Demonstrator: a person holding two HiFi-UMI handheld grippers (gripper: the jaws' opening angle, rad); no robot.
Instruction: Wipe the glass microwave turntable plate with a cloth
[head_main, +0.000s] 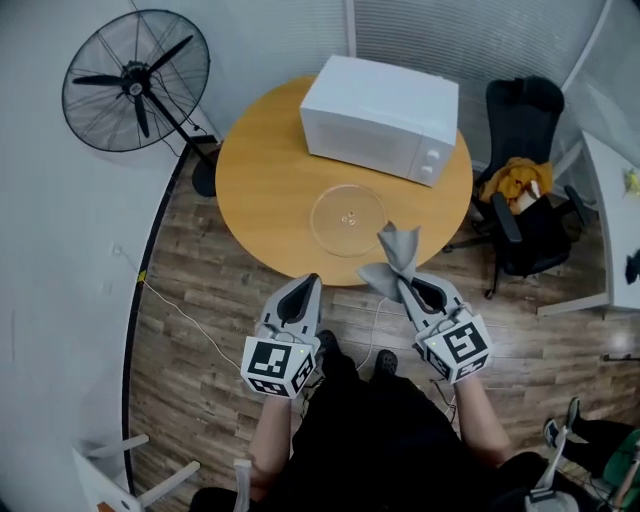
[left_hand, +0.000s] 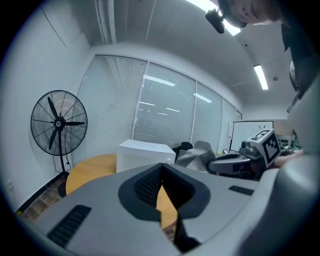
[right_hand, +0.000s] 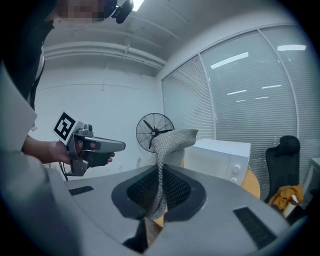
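Observation:
The round glass turntable plate (head_main: 348, 220) lies flat on the wooden table (head_main: 260, 190), in front of the white microwave (head_main: 380, 118). My right gripper (head_main: 412, 287) hovers at the table's near edge, just right of the plate, shut on a grey cloth (head_main: 396, 260). In the right gripper view the cloth (right_hand: 167, 142) sticks up from between the jaws of my right gripper (right_hand: 159, 175) and flops over at the top. My left gripper (head_main: 309, 287) hangs off the near edge, left of the right one, shut with nothing in it. The left gripper view does not show the plate.
A black standing fan (head_main: 137, 80) is on the floor at the far left. An office chair (head_main: 525, 170) with yellow fabric on it stands right of the table. The microwave door is closed. A cable runs over the wooden floor near my feet.

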